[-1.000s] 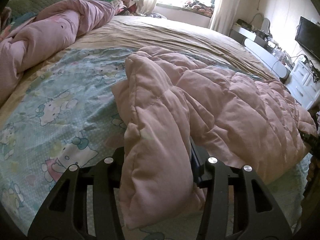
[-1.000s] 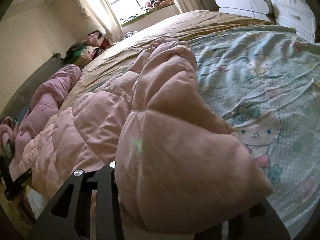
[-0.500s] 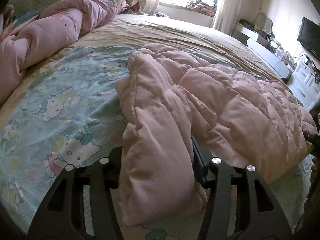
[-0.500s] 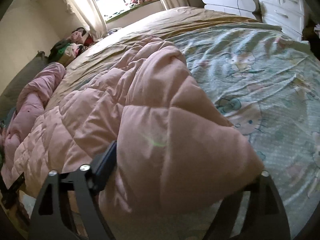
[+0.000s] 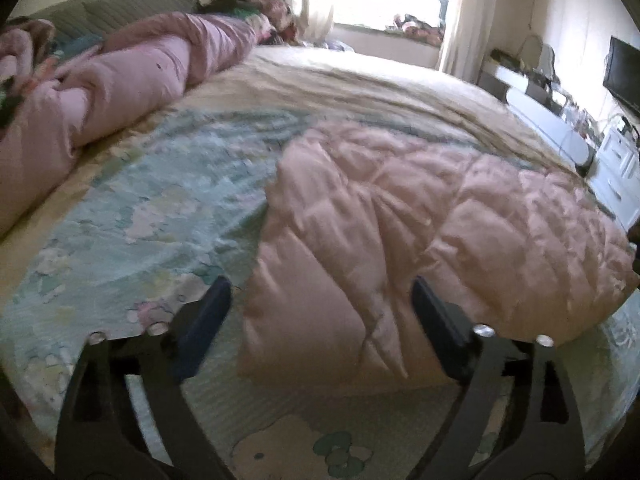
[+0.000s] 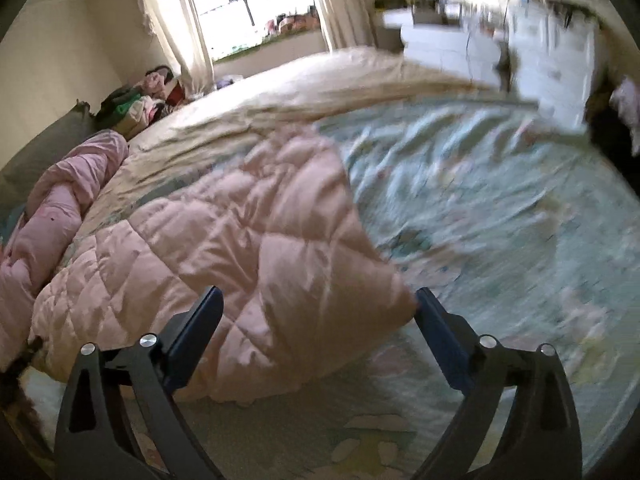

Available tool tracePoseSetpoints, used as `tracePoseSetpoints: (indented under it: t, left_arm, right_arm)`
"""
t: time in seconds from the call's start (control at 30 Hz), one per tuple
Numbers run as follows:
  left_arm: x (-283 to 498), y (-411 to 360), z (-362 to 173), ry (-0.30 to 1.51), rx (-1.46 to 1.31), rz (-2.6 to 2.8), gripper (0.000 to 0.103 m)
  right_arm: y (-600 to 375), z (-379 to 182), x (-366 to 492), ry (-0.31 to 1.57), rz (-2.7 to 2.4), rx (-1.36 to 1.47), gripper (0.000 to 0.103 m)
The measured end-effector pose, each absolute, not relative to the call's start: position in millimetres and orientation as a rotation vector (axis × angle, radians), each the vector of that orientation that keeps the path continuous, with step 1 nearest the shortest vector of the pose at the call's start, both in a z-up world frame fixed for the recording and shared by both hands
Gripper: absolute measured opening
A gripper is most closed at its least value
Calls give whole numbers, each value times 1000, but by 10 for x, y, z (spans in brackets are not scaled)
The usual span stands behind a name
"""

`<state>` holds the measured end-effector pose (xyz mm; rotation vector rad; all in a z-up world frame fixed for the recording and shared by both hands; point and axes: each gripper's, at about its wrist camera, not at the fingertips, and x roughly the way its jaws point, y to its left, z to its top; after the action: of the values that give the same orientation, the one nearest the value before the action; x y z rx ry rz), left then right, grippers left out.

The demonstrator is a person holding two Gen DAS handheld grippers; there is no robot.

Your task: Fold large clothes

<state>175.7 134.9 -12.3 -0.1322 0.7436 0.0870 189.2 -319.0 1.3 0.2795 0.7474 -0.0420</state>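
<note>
Bed point(image 5: 360, 92) holds pink quilted garment point(image 5: 420, 216), rumpled pink duvet point(image 5: 132, 76).

Pink quilted coat released on the bed

The right gripper point(image 6: 318, 308) has just been opening; its jaws stand wide, pads off the pink quilted coat point(image 6: 240, 240), whose near corner lies between them. The coat spreads toward the left edge of the cartoon-print sheet point(image 6: 500, 208); the view is blurred.
</note>
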Motion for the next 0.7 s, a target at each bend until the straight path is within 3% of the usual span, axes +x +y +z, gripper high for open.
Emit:
tracePoseSetpoints:
  t: [0.3,0.7]
  left_arm:
    - [915,1107,498,561,-104,85,94]
    - [202,789,381,587,-108,44,94]
  right_arm:
    - [-2643,659,1156,513,65,123,99]
    - [-1932,500,381,503,145,87,99]
